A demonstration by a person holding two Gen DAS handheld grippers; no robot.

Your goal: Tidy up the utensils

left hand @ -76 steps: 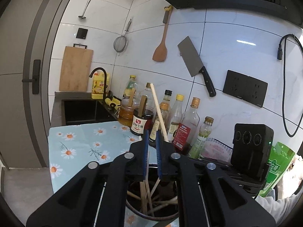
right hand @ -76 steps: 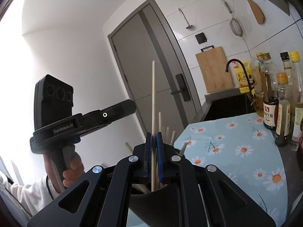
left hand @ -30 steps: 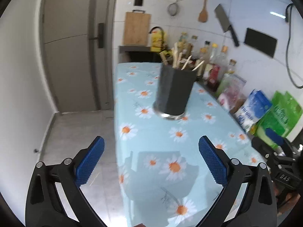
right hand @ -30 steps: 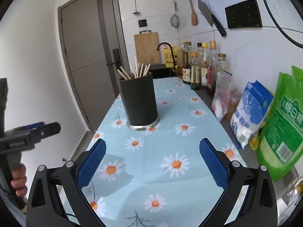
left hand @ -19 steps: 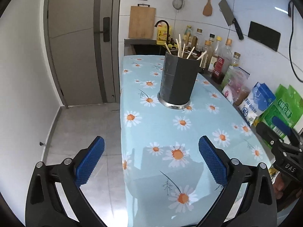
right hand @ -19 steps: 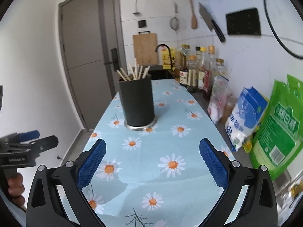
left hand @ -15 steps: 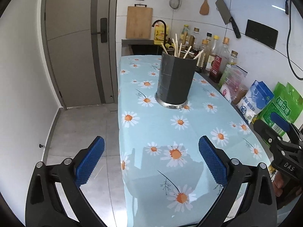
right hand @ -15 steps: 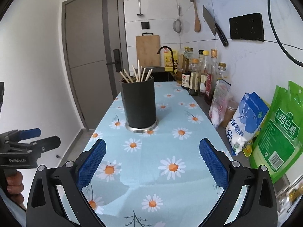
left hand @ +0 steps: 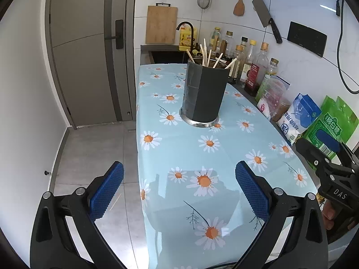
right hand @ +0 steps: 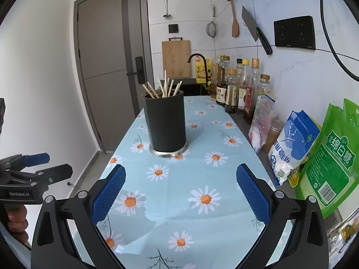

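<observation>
1. while both tools hang back over the near end of the table (left hand: 179,157), the left gripper (left hand: 179,189) has its blue pads (left hand: 107,190) spread wide with nothing between them, and the right gripper (right hand: 179,189) is spread just as wide and also empty.
2. the task's things, the chopsticks (right hand: 165,87), stand together in the dark holder (right hand: 165,123), which sits upright on a metal base ring on the daisy-print cloth, well ahead of both grippers and near the middle of the table.
3. no loose utensil shows on the cloth in either view, so the sorting looks finished or close to it.
4. the chopsticks look like thin, pale wooden sticks: light, stiff, fairly smooth, and apt to pivot or slide if pinched at one point near an end.
5. if one needs moving, the sensible hold is on the exposed upper part above the rim, pads flat on opposite sides, lifting straight up so the neighbours are not dragged.
6. the holder looks tall for its base, so a sideways knock could tip it; bottles (right hand: 232,89) and bags (right hand: 291,143) line the wall side.
</observation>
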